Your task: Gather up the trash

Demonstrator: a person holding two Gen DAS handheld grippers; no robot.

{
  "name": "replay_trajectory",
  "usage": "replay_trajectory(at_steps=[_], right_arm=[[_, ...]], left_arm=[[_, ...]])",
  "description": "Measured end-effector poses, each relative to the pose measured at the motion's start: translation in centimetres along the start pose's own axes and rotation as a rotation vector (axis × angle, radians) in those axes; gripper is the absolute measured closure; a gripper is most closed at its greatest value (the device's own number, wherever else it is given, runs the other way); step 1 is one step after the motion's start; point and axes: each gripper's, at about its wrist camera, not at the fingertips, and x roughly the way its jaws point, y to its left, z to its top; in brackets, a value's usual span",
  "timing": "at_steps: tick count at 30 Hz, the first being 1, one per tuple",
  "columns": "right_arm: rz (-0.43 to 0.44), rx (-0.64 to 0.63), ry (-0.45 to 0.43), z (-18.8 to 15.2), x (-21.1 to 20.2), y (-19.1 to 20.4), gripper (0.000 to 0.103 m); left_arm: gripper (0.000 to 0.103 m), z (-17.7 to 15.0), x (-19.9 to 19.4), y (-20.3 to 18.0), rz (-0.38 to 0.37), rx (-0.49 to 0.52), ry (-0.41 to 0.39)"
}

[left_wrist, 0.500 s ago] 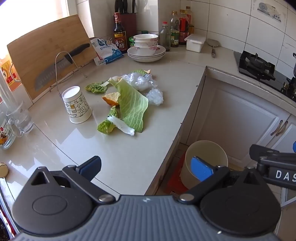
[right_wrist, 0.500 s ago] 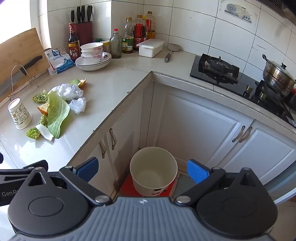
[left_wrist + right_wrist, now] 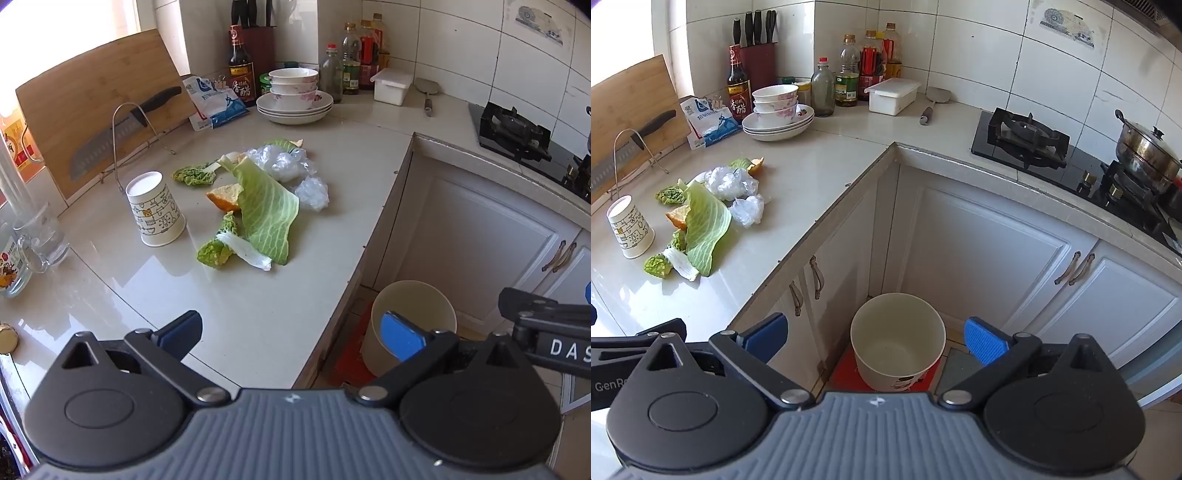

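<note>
Left gripper [image 3: 291, 334] fingers spread wide, empty; a ribbed cabbage leaf [image 3: 267, 214] lies ahead on the glossy table [image 3: 258, 314]. Right gripper [image 3: 875, 338] fingers wide, round bin [image 3: 897, 332] between them.

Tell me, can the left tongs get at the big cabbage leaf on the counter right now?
Probably yes. The left tongs are open and empty, and bare counter lies between them and the cabbage leaf. The paper cup stands off to the side.
</note>
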Motion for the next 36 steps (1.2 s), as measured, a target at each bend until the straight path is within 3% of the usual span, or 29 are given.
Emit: replay_trajectory(at_steps=[36], right_arm=[[-0.001,-0.002,-0.002,0.25,-0.23,-0.47,0.000]], left_arm=[[0.001,0.03,-0.09,0.55,-0.001,0.003,-0.004]])
